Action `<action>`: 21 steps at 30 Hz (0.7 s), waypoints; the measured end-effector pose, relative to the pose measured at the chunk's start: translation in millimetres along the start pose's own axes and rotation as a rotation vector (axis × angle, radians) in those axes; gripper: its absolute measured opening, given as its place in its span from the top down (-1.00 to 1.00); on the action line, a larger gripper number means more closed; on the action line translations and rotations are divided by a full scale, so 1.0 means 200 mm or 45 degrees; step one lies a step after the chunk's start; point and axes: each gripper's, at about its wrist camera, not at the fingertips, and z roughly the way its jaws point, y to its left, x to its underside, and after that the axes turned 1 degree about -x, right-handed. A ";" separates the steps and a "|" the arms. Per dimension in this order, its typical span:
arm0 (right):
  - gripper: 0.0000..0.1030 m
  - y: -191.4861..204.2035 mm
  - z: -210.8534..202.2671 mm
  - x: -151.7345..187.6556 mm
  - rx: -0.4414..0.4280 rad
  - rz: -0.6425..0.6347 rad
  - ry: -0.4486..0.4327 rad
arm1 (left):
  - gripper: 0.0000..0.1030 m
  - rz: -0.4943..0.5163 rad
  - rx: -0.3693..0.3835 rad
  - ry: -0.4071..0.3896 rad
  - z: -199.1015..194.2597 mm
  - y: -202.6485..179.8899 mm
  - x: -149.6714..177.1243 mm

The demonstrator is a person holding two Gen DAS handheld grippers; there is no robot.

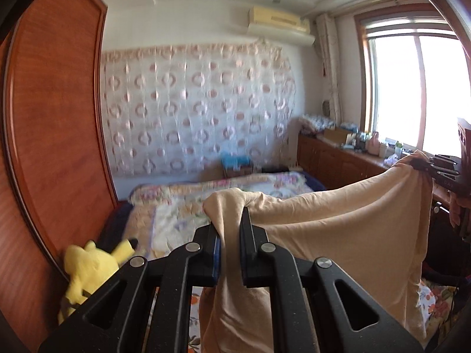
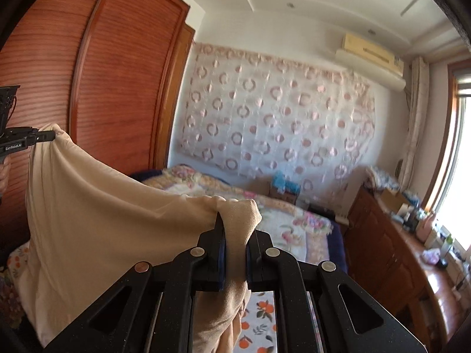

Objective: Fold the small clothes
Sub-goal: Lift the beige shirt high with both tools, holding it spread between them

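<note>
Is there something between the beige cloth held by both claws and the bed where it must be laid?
Nothing visible: the beige cloth hangs stretched between left claw and right claw above the bed.

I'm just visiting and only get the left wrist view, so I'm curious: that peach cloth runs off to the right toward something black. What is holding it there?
Observer: The right hand-held gripper. Its own camera shows it clamped shut on a bunched corner of the peach cloth.
Operator: And what is under the cloth on that side?
Observer: A white sheet printed with oranges lies right beneath that gripper.
Operator: Is the left hand-held gripper visible from over there?
Observer: Yes, the left hand-held gripper shows at the left edge, pinching the cloth's other corner in front of a tall wooden wardrobe.
</note>
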 end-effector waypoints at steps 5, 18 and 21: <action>0.81 0.07 0.50 0.16 -0.001 -0.029 0.180 | 0.79 -0.003 -0.010 0.169 0.36 -0.03 0.19; 0.81 -0.01 1.42 0.30 -0.044 0.033 0.485 | 0.78 -0.055 0.001 0.380 0.92 0.10 0.42; 0.81 -0.13 1.54 0.20 -0.063 0.045 0.538 | 0.77 -0.049 -0.001 0.442 1.01 0.09 0.48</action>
